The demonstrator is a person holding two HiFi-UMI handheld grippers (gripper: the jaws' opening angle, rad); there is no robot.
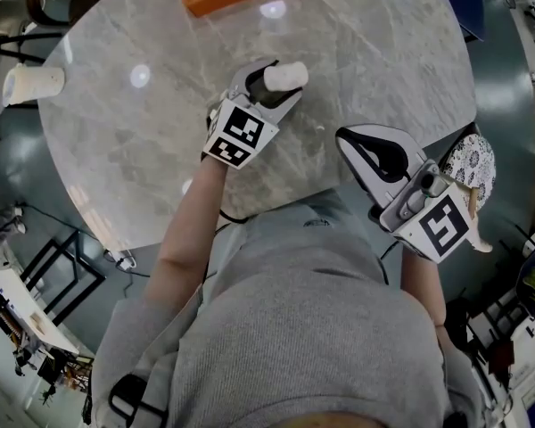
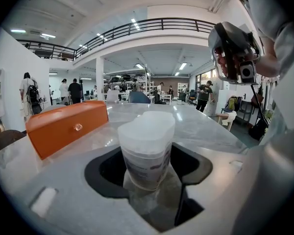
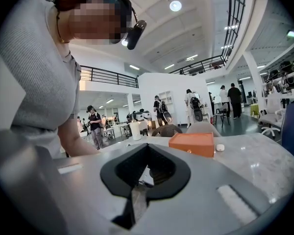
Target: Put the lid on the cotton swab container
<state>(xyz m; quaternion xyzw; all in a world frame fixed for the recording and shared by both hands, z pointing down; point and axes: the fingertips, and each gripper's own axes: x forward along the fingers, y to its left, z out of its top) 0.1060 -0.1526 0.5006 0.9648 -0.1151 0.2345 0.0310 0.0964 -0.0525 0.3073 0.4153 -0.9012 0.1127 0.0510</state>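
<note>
The left hand-held gripper pinches the cotton swab container round its body, just this side of the orange box. Its frosted lid looks seated. The container is probably light, thin, slick plastic, so grip it low and gently. The right hand-held gripper is pressed together and empty.

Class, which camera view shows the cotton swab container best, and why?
The left gripper view: the cotton swab container fills the centre, upright, with its lid on. The head view shows it small, from above, gripped by the left gripper. The right gripper view does not clearly show it.
</note>
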